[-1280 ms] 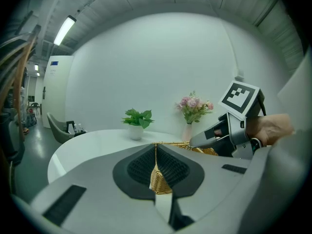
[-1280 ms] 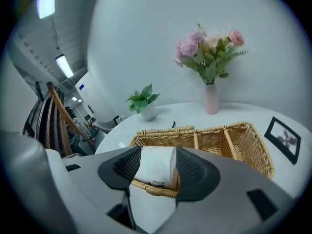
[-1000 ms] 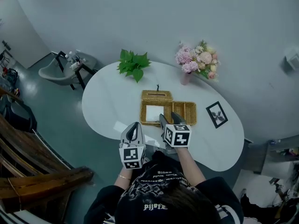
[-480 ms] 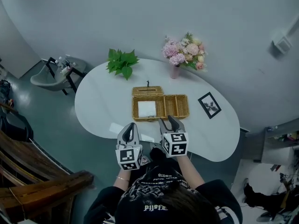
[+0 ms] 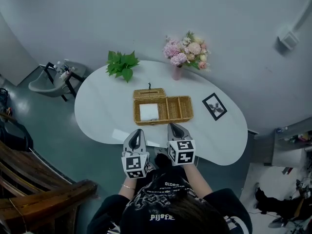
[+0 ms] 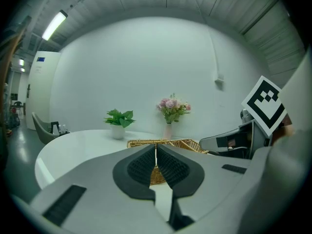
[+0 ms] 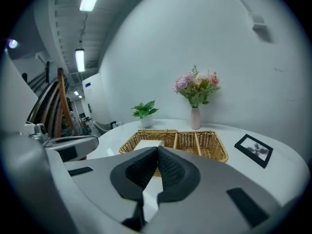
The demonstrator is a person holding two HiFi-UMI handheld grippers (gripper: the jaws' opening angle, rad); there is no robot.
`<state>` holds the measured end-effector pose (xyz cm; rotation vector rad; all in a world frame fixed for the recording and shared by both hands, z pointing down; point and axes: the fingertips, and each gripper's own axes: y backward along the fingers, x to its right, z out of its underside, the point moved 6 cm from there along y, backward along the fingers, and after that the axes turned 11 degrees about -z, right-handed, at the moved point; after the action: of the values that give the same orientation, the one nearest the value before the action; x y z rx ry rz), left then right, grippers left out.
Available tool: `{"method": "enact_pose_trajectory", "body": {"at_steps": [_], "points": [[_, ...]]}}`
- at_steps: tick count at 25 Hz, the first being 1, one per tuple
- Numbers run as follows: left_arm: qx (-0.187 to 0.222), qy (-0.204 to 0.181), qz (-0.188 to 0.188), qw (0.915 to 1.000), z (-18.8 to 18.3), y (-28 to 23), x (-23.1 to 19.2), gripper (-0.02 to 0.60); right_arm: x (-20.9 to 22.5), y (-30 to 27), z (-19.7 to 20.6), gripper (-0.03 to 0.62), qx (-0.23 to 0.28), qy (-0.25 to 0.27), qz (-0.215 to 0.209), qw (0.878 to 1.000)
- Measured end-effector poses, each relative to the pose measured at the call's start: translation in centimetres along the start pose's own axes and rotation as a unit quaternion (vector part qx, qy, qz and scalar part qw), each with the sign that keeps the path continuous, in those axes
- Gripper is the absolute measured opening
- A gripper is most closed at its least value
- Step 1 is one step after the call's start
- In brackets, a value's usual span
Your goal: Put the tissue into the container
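Observation:
A wicker basket (image 5: 179, 110) with several compartments stands in the middle of the white table (image 5: 102, 106). A white tissue (image 5: 148, 112) lies flat in its left compartment, and its wicker lid (image 5: 149, 93) is folded back behind. The tissue (image 7: 147, 144) also shows in the right gripper view, beyond the jaws. My left gripper (image 5: 136, 133) is shut and empty at the table's near edge. My right gripper (image 5: 174, 127) is beside it, just short of the basket. Its jaws have just closed, with nothing between them. Both grippers are apart from the basket (image 6: 168, 143).
A potted green plant (image 5: 122, 65) and a vase of pink flowers (image 5: 184, 52) stand at the table's far side. A framed picture (image 5: 214, 106) lies right of the basket. A grey chair (image 5: 51, 79) and a dark wooden bench (image 5: 34, 179) are on the floor at the left.
The right gripper's jaws went from open to shut and it drew back from the basket's near edge. The left gripper also drew back a little. The tissue stayed in the basket.

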<state>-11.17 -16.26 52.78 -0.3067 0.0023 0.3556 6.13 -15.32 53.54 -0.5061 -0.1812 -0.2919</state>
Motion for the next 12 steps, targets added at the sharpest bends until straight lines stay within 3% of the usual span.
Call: {"method": "enact_pose_trajectory", "body": {"at_steps": [12], "points": [[0.001,-0.005,0.004,1.0000,0.00,-0.07,0.52,0.026,-0.63,-0.11,0.14,0.023,-0.009,0.057,-0.011,0.998]]}}
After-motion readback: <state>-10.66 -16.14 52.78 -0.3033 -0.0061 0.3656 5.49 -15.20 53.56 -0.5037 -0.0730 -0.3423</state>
